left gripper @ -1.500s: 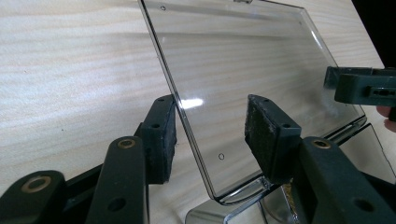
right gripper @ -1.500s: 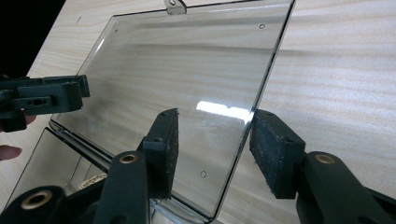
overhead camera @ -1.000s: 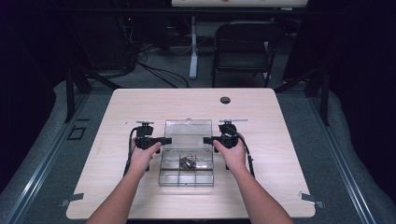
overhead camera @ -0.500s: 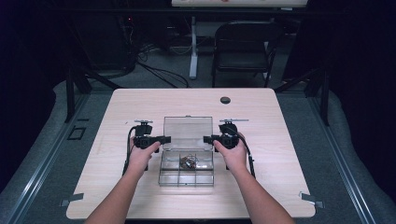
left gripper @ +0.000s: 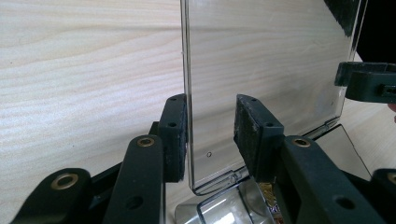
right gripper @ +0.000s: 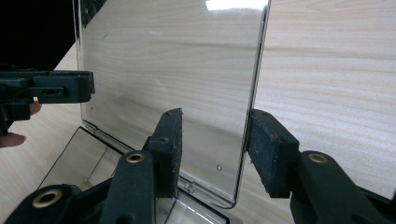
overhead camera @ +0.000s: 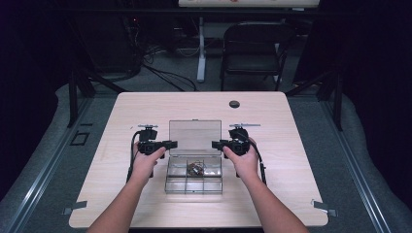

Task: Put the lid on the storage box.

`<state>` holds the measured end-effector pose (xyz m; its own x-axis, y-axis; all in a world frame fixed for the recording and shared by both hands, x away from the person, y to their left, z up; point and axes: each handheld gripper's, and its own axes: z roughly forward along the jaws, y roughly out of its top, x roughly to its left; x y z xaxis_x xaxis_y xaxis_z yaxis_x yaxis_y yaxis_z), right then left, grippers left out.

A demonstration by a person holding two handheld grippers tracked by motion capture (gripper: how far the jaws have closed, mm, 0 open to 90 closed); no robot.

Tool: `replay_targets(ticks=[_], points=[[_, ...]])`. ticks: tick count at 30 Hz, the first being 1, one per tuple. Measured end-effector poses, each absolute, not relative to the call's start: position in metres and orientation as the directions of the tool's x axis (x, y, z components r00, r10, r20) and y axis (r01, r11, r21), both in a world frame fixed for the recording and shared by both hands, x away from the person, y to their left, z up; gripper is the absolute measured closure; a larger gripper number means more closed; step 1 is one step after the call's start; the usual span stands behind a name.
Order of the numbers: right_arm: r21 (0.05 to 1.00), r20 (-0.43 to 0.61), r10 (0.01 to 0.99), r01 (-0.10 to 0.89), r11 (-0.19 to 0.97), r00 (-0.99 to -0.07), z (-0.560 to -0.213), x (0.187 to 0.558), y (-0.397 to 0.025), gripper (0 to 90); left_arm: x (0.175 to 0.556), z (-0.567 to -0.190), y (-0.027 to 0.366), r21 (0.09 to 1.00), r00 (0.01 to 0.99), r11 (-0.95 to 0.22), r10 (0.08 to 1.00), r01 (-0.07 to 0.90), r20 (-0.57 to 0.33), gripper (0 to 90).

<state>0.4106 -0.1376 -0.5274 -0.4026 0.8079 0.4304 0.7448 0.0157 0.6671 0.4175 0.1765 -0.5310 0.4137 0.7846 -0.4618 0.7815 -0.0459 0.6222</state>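
Both hands work the clear lid (overhead camera: 195, 137) of the compartment box (overhead camera: 194, 174), which sits mid-tabletop (overhead camera: 291, 160) w/ the lid standing up at its far side. To do it well: swing both sides evenly about the hinge, no twist. Left gripper (overhead camera: 167, 144) straddles the lid's left edge, right gripper (overhead camera: 217, 144) its right edge; both jaws are released, edge between them, not clamped.

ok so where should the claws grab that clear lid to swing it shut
Take the lid by its two upright side edges, each claw coming in from its own side. It stands open on its hinge, and the edges already sit between the left claw and right claw.
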Motion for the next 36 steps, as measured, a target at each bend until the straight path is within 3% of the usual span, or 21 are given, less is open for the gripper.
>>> replay_targets(ticks=[36], points=[[0.738,0.409,0.79,0.674,0.009,-0.458,-0.506,0.402,-0.138,55.6,0.409,-0.502,0.171,0.709,0.465,-0.049,0.787,0.703,-0.406,57.9]])
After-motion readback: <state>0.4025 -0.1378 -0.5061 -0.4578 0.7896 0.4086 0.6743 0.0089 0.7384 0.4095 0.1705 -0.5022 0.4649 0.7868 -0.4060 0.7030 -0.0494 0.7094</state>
